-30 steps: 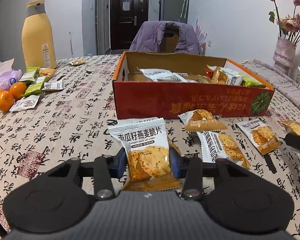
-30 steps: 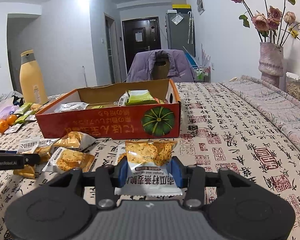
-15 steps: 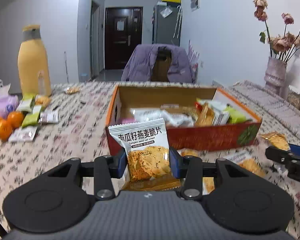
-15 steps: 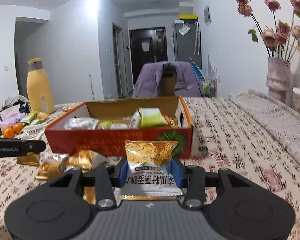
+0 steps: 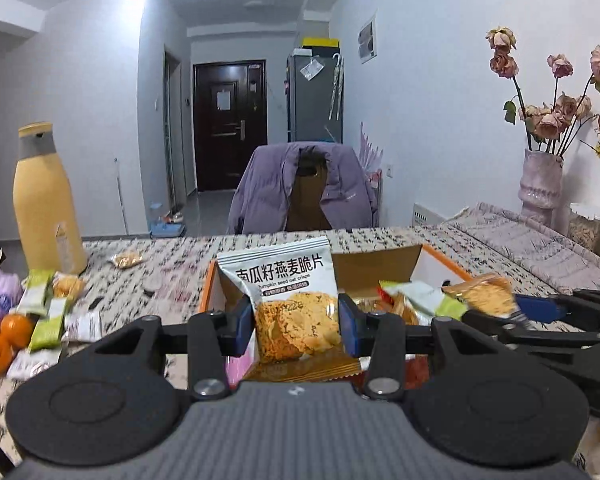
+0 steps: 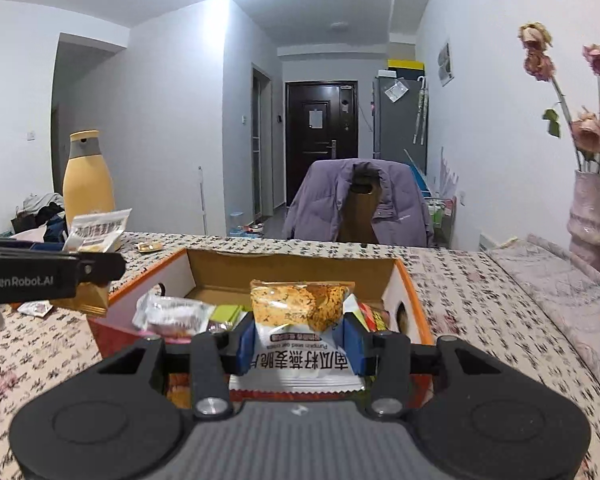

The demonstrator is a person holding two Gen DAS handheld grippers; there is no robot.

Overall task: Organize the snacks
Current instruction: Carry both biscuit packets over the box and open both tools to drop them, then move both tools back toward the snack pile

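Gripping white-and-orange crisp packet (image 5: 296, 304), left gripper (image 5: 296, 326) pinches it upright above orange box (image 5: 440, 258). Right gripper (image 6: 300, 340) clamps matching packet (image 6: 300, 320) upside down over same box, other snacks inside.

Both wrist views look level across the box (image 5: 440, 258) toward the door (image 6: 320, 140).
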